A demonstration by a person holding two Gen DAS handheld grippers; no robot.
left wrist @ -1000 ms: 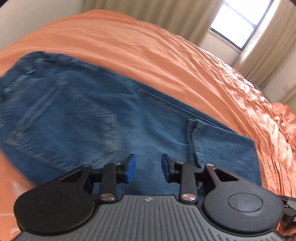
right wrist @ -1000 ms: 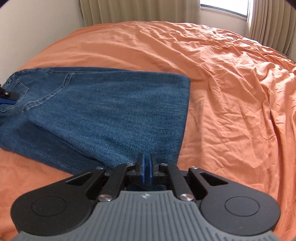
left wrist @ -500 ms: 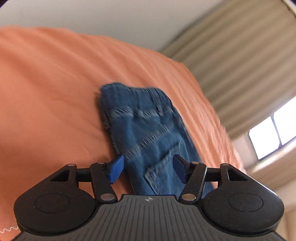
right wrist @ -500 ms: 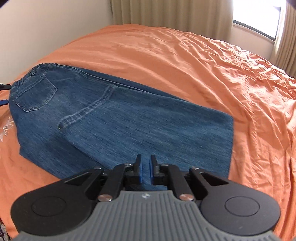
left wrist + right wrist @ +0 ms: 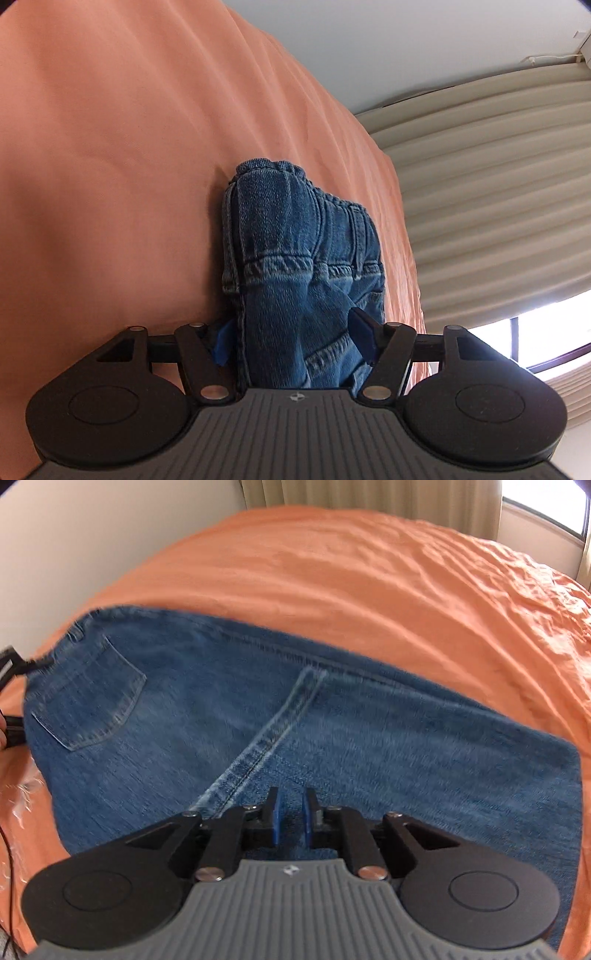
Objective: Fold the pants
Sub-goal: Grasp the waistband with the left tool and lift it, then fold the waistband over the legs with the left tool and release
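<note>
Blue jeans (image 5: pixel 258 709) lie flat on the orange bed (image 5: pixel 369 572), back pocket (image 5: pixel 92 701) up, waist at the left, folded leg end at the right. My left gripper (image 5: pixel 293 341) is rolled on its side at the waist end, with the bunched waistband (image 5: pixel 295 258) between its wide jaws. Those jaws are closing, and the blue pads (image 5: pixel 364 341) do not visibly press the denim. In the right wrist view the left gripper (image 5: pixel 14 698) shows at the left edge. My right gripper (image 5: pixel 291 812) hovers over the leg seam, jaws opening a narrow gap, holding nothing.
The orange sheet (image 5: pixel 110 184) spreads wide beyond the jeans, wrinkled toward the right. Beige curtains (image 5: pixel 498 184) and a bright window (image 5: pixel 554 332) stand behind the bed, with a pale wall (image 5: pixel 74 535) at its head. Crinkled clear plastic (image 5: pixel 26 794) lies at the left edge.
The left gripper rolled onto its side, widened, and closed in on the waistband. The right gripper moved left along the jeans to the middle seam, and its pads parted slightly.
</note>
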